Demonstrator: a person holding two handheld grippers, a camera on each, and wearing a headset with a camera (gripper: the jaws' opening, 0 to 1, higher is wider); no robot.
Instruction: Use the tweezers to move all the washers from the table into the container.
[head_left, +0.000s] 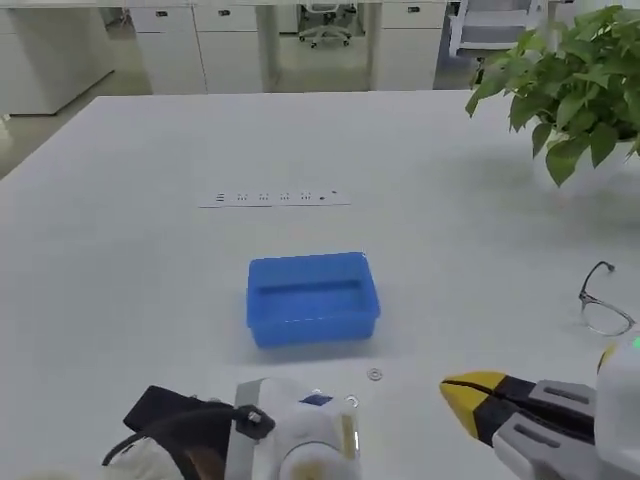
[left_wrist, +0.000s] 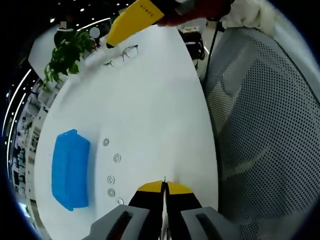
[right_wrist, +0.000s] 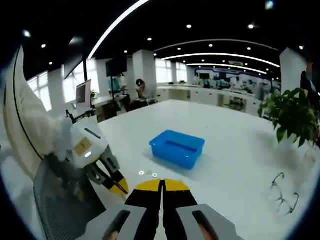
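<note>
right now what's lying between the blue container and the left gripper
A loose row of washers on the white table, between the blue container and the left gripper; the left gripper view shows it.

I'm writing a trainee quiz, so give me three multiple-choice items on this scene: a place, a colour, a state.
1. Where are the washers? A in the container; B on the table beside the container; C on the container's rim.
2. The container is: A red; B green; C blue.
3. The jaws of the left gripper are: A shut; B wide open; C clamping a washer.
Answers: B, they lie on the bare table; C, its walls are blue; A, the yellow tips meet.
</note>
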